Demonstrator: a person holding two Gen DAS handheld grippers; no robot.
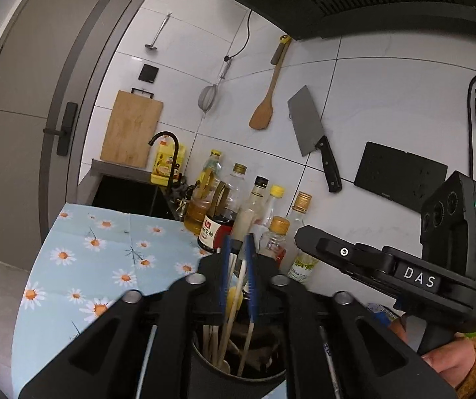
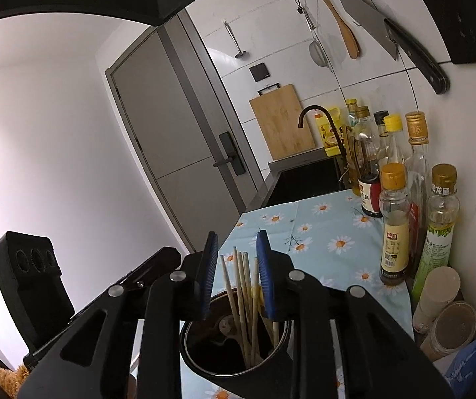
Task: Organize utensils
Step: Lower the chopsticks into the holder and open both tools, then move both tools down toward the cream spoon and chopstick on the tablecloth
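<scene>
Chopsticks (image 2: 241, 296) standing in the dark utensil holder (image 2: 204, 362) on the daisy-print table (image 2: 324, 232), just in front of the condiment bottles (image 2: 394, 219). My left gripper (image 1: 238, 276) and right gripper (image 2: 236, 279) hover above the holder, jaws parted, gripping nothing.

Home kitchen: cleaver (image 1: 307, 123) hung on tiled wall, condiment bottles (image 2: 394, 219), sink faucet (image 1: 168, 153).

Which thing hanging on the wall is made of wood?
The wooden spatula, hanging between the mesh strainer and the cleaver. It is light brown wood all over; the strainer, cleaver blade and ladle are grey metal.
</scene>
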